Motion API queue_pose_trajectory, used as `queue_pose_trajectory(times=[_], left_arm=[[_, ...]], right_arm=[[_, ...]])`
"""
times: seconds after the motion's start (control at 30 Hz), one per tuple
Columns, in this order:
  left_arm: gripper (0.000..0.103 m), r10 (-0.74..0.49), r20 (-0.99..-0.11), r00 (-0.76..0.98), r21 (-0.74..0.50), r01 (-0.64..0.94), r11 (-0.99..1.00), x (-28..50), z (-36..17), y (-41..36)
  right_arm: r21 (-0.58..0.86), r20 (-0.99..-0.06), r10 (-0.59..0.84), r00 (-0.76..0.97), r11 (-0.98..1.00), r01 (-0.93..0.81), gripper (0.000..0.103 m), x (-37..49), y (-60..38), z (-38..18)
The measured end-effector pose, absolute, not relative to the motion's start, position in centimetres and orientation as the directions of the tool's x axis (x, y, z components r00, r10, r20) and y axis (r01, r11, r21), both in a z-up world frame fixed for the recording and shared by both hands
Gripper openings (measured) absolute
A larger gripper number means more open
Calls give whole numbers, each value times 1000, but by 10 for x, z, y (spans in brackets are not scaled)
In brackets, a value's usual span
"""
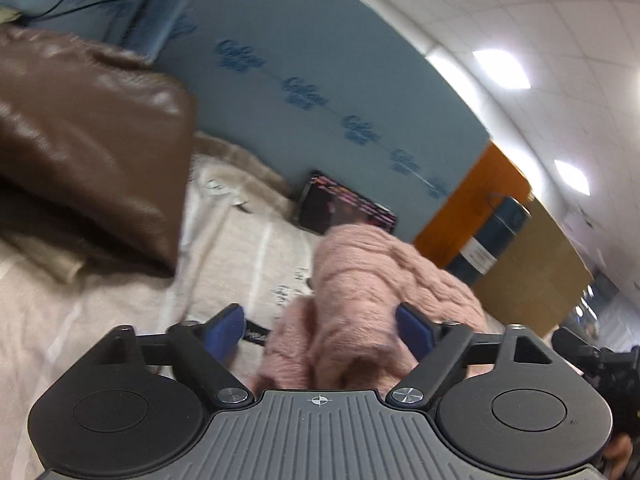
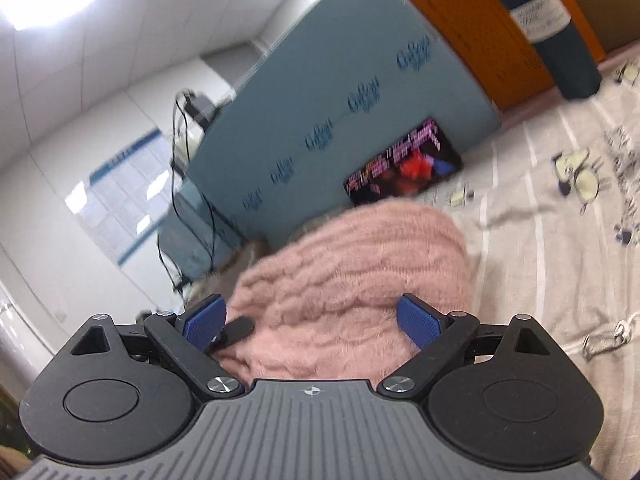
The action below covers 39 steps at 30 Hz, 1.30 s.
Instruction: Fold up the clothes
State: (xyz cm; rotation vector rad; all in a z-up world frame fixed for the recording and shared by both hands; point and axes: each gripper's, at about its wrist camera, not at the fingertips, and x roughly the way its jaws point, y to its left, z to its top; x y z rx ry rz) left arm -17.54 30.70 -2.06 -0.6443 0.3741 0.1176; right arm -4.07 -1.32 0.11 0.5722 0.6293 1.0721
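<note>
- The left gripper [image 1: 320,330] is seen with its blue pads [image 1: 226,330] spread wide; the pink sweater [image 1: 372,300] is bunched between them, pressed against the right-hand pad only, and nothing is clamped.
- The right gripper [image 2: 312,322] is likewise held wide open, with the sweater [image 2: 352,276] heaped between and ahead of its pads [image 2: 418,320]; no grip on it is seen.
- The sweater is found on a bed sheet [image 2: 540,240], striped and printed with small cartoon figures, which spreads to the right of the right gripper.
- A brown leather cushion [image 1: 88,140] is seen ahead and to the left of the left gripper.
- A dark, brightly printed box [image 2: 404,164] is seen beyond the sweater, set against a blue board [image 1: 320,80].
- Both views are blurred.
</note>
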Motion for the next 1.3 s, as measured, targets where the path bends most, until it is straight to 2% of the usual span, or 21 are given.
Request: queue_pose_trajectory(times=[0.07,0.17,0.5,0.73,0.8,0.83,0.87,0.9,0.97,1.1,1.3], left_arm=[[86,-32,-381,924,-594,-218,774,-174,-22,310],[87,-63,-393,917,-603,-205,771,-171,-23,308],[92,-152,-397,905,-581,-120,805,-162,-27,287],[94,-174,-400,900,-546,-82,834,-157,-29,276],[93,-173,-392,904,-564,-87,821,-156,-31,280],[88,-172,-388,906,-572,-91,815,-156,-32,282],[80,-161,-387,908,-569,-98,816,-156,-33,284],[76,-149,-393,907,-564,-110,818,-156,-33,285],[60,-155,-385,910,-576,-106,810,-156,-34,288],[54,-168,-348,922,-575,-68,815,-159,-32,286],[53,-181,-283,942,-539,0,842,-166,-15,264]], right_arm=[[695,-185,900,395,404,-594,94,-40,-19,1],[692,-229,858,460,476,-543,94,-35,-23,-2],[646,-399,822,407,567,-512,95,-28,-5,-18],[606,-414,831,371,556,-570,94,-39,6,-20],[615,-411,831,374,556,-559,90,-38,5,-21],[616,-413,828,380,561,-553,88,-37,4,-21],[614,-416,823,386,568,-548,81,-36,3,-21],[608,-421,817,394,577,-545,72,-36,3,-21],[591,-430,804,411,595,-545,63,-37,5,-20],[587,-412,805,427,592,-551,53,-41,3,-16],[612,-349,820,453,566,-552,48,-52,-16,5]])
